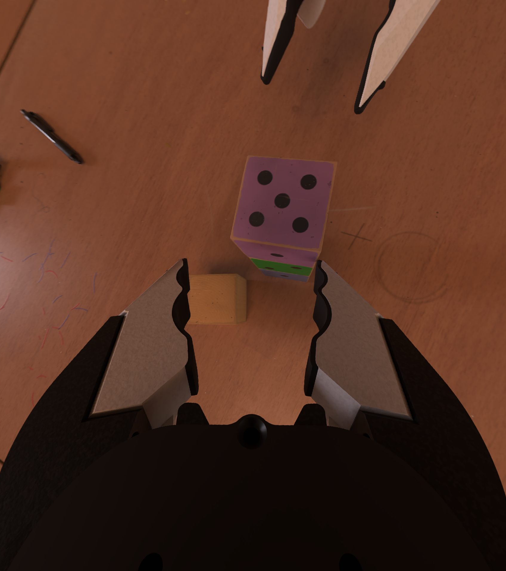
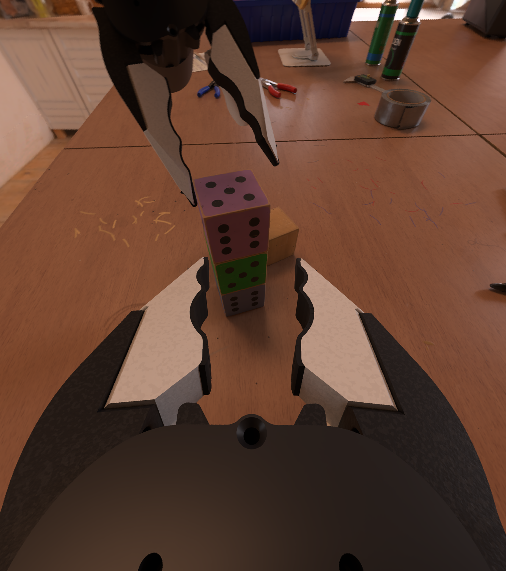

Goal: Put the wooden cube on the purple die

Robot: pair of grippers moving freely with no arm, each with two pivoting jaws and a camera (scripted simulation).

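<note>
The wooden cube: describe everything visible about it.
The wooden cube is a plain, light yellow-brown block with faint grain, smooth faces and softly rounded edges, unmarked by pips. It rests flat on the brown table, beside the base of the three-dice stack topped by the purple die; whether it touches the stack is unclear. Neither gripper holds it: the left gripper hovers above with jaws open, one finger overlapping the cube's edge in its own view.

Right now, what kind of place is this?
Probably a workshop: the wooden worktable carries pliers, a roll of duct tape and spray cans.
</note>
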